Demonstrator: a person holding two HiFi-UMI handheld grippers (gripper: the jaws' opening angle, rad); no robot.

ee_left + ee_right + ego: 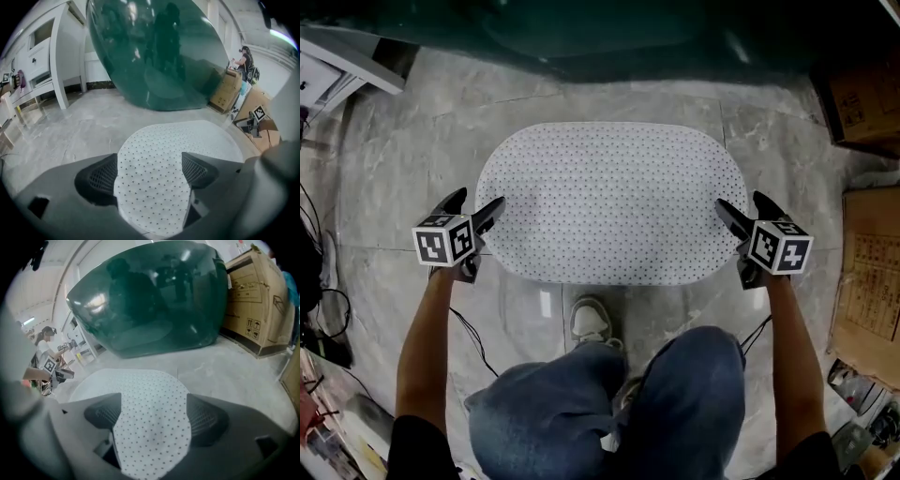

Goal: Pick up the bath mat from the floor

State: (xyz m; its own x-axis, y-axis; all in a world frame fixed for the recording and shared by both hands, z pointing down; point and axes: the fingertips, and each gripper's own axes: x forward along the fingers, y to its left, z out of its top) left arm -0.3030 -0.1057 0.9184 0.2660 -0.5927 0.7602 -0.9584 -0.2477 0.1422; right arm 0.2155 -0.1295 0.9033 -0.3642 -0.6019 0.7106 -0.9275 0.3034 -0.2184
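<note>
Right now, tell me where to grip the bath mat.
Grip the bath mat by its rounded ends, left tongs and right tongs each coming from its own side. It lies flat and thin; probably slip one jaw under the edge.

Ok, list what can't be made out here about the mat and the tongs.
- Whether either tongs touch the mat: in the head view, the left tongs and right tongs overlap its ends from above, so their height is unreadable.
- Mat's near rim: in both gripper views, hidden behind the tongs' own bodies.
- Mat's underside: in every view, it lies flat on the floor.
- Print on the box: in the head view, too small.
</note>
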